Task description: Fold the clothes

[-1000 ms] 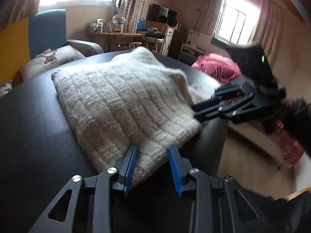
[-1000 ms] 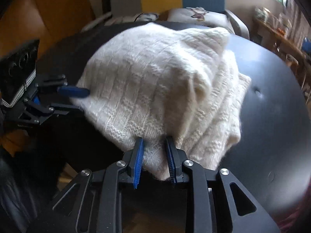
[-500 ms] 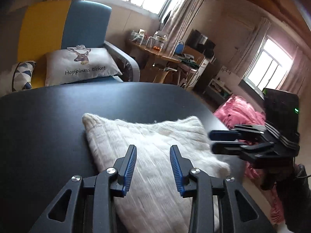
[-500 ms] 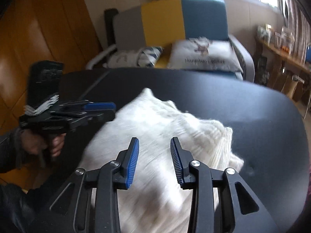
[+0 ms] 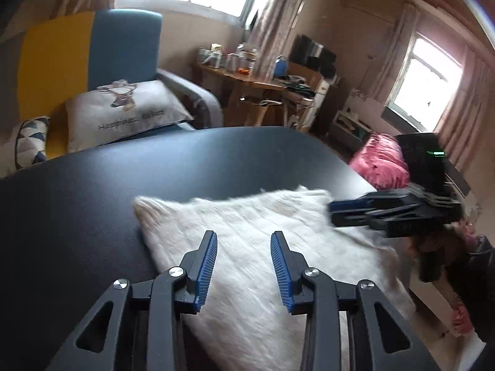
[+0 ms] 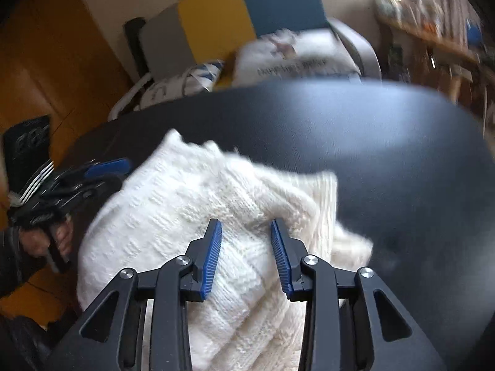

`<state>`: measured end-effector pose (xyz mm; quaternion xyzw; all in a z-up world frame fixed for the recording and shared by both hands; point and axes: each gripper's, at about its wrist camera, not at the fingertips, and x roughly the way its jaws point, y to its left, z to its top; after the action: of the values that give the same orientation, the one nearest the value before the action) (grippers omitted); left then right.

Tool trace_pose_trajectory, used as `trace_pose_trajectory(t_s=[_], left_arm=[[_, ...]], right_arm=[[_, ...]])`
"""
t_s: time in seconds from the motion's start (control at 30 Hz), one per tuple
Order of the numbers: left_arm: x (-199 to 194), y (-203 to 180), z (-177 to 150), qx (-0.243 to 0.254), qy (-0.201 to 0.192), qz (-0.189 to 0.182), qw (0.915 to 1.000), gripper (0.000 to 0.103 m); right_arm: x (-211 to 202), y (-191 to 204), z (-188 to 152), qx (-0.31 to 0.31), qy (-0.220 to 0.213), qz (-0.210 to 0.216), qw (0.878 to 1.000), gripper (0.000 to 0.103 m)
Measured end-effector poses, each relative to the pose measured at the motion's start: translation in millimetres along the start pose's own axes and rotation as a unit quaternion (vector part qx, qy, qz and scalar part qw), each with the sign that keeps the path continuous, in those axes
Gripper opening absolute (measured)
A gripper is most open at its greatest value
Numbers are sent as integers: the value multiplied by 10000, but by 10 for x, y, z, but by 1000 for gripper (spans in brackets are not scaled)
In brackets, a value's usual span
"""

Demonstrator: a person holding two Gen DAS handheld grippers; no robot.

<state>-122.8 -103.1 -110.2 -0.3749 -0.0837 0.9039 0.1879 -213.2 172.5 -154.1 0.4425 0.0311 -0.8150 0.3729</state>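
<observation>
Cream cable-knit sweater (image 5: 247,235), one, folded into a thick bundle, lying on near part of round black table (image 5: 154,167); one loose edge spilling toward table's near-right side in right wrist view (image 6: 349,244). Not lifted, not gripped.

Left gripper (image 5: 243,259): black frame, two blue ribbed pads, jaws parted about halfway, nothing pinched; hovering above knit, pads clear of fabric. Seen from right wrist view at sweater's left edge (image 6: 102,173), held by one hand (image 6: 46,241) in dark sleeve.

Right gripper (image 6: 246,253): same build, jaws parted by a similar gap, empty, knit visible below and between pads; contact with fabric not determinable. Seen from left wrist view side-on at sweater's right edge (image 5: 349,213).

Beyond table: one yellow-and-blue armchair (image 5: 92,46) with two cushions, one white printed (image 5: 130,111), one triangle-patterned (image 5: 27,139). One pink crumpled cloth heap (image 5: 380,164) to right. One cluttered wooden side table (image 5: 247,80). Two bright windows.
</observation>
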Motion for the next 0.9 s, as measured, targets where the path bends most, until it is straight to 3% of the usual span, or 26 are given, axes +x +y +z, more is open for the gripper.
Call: trace_pose_trajectory(t_s=[0.17,0.23,0.27,0.4,0.53,0.7,0.77,0.83,0.9], left_arm=[[264,189,123,-342,295,165,9988,36],[585,250,60,-492,1047,313,9928,36],[695,270,25,-533,1274,345,9898,36],[548,299,22,-629,844,254,9941,36],[260,196,35,-240,376,532,9976,36],[-78,-104,-103,259,-62,413,9988,36],[-120,-296,-278,540,-19,398,9977,36],[-117,-510,-461,872,111,388,9954,37],[-56,-696,-625,1277,135,607,9899,37]], right_arm=[[230,34,208,-308,172,-286,9990,37],[446,-76,168,-233,445,-498,9975,37],[538,-135,125,-193,533,-603,9966,42],[497,-305,54,257,507,-488,9972,47],[52,-137,18,-81,141,-679,9976,48],[-528,340,-226,-805,-259,-106,9964,48],[-572,595,-432,-1142,-126,-220,9931,48],[-403,678,-635,-1336,388,-833,9868,48],[-170,626,-863,-1367,882,-1163,9798,47]])
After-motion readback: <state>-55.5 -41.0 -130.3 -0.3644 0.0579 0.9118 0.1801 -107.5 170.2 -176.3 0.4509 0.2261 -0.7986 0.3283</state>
